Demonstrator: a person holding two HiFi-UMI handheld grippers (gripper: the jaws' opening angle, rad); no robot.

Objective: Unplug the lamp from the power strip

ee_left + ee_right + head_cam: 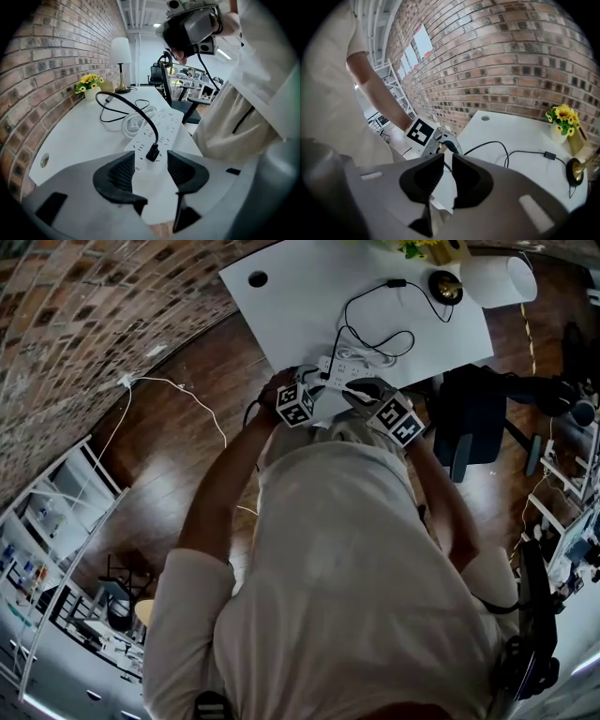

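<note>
A white power strip (161,125) lies near the front edge of the white desk (300,296). A black plug (153,153) sits in it, and its black cord (375,310) loops back to the lamp (121,52) at the far end. My left gripper (151,165) is open just above the strip, with the plug in the gap beyond its pads and not touched. My right gripper (448,171) stands to the right of the strip with a narrow gap between its jaws and nothing in them. The left gripper's marker cube (423,132) shows in the right gripper view.
A coil of white cable (136,121) lies beside the strip. A pot of yellow flowers (87,84) stands by the brick wall. A dark office chair (469,418) is at the desk's right side. The person's body hides the desk's front edge in the head view.
</note>
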